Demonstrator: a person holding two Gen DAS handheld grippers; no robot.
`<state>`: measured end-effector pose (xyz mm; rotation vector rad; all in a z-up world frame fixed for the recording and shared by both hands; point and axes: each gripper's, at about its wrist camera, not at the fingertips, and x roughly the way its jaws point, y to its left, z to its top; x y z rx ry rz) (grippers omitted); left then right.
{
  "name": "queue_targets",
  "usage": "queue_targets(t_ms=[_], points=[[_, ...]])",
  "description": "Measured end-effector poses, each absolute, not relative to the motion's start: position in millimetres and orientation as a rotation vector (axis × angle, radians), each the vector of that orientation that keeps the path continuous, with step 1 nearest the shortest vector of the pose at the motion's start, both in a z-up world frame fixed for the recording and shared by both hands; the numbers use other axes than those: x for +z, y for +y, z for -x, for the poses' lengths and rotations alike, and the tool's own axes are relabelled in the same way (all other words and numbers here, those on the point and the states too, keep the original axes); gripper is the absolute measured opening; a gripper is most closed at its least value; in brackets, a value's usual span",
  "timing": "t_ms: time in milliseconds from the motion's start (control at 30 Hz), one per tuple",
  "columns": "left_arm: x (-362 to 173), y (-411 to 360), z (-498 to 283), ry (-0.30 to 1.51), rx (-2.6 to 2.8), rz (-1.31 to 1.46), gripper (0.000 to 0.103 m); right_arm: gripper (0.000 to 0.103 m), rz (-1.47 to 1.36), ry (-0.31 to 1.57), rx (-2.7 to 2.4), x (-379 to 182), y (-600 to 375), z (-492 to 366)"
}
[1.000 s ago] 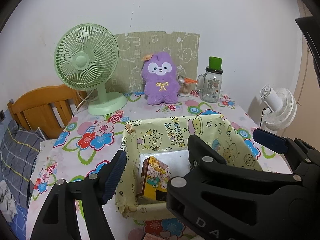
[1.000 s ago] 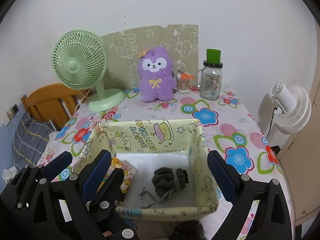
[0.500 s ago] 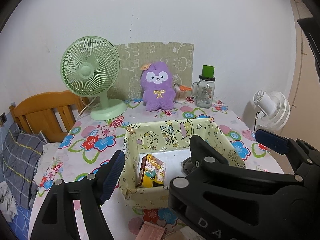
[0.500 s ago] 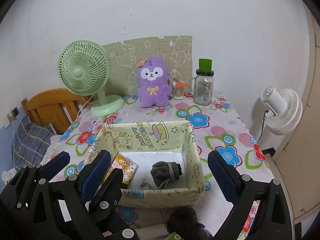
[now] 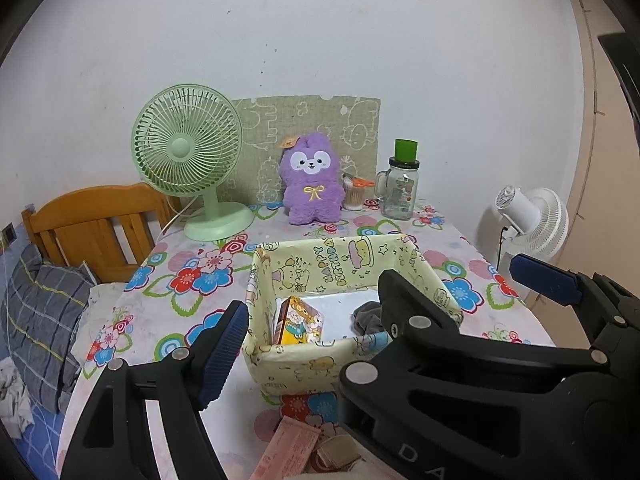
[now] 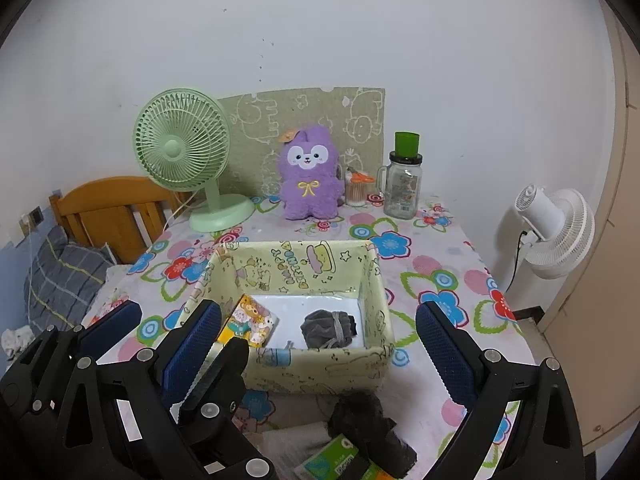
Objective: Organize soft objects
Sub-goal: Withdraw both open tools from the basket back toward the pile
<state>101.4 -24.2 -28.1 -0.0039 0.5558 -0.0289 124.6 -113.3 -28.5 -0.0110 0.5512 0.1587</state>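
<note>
Inside the yellow box (image 6: 304,368), at twelve o'clock from the right gripper (image 6: 316,344), lies the grey pouch (image 6: 329,328). Both the right gripper and the left gripper (image 5: 380,312) have jaws apart, empty.

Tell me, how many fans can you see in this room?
2. A green fan stands on the table's far left beside the purple plush; a white fan stands off the table's right edge. Others may be out of view.

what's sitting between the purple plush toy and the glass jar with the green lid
A small container of cotton swabs with an orange top stands between the purple plush toy and the glass jar; both wrist views show it.
</note>
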Motion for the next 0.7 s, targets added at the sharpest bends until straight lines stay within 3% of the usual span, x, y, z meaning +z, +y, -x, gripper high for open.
queue_targets(t_ms=[700], points=[[-25.8, -30.8, -64.7, 0.533, -0.051, 0.009, 0.084, 0.099, 0.021, 0.511, 0.148, -26.3, -121.5, -82.6]])
